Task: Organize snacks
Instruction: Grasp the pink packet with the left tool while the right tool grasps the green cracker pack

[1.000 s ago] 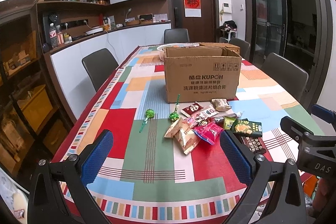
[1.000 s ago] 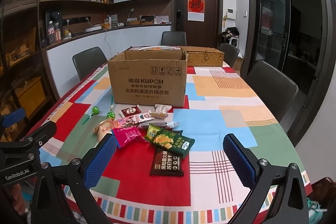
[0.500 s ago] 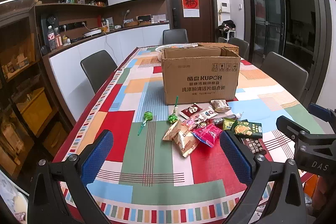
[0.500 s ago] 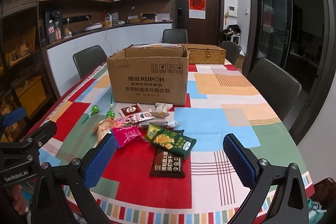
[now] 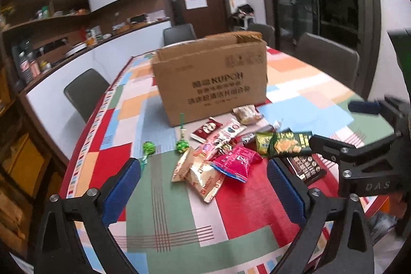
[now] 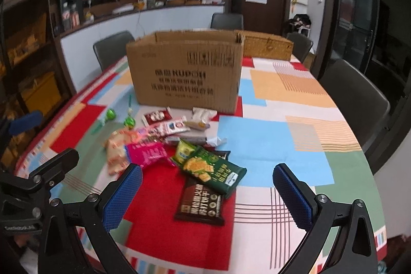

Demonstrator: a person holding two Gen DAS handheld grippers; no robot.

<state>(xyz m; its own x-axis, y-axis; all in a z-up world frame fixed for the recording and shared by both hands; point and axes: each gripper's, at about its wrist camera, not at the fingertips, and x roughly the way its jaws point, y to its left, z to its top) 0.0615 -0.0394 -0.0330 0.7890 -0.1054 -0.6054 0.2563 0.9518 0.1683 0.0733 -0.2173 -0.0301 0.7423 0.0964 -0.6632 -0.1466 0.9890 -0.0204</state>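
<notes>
My left claw (image 5: 204,180) hangs above the tabletop (image 5: 179,222) with its pads wide apart and nothing between them. My right claw (image 6: 206,184) hangs likewise, spread and empty. The snacks (image 5: 231,148) lie in a loose heap on the patterned cloth, just in front of the open box (image 5: 210,78). A pink packet (image 5: 237,162) and a tan packet (image 5: 205,177) lie nearest my left claw. A green packet (image 6: 213,171) overlaps a brown one (image 6: 203,202) before my right claw. Two green lollipops (image 6: 120,118) lie left of the heap.
</notes>
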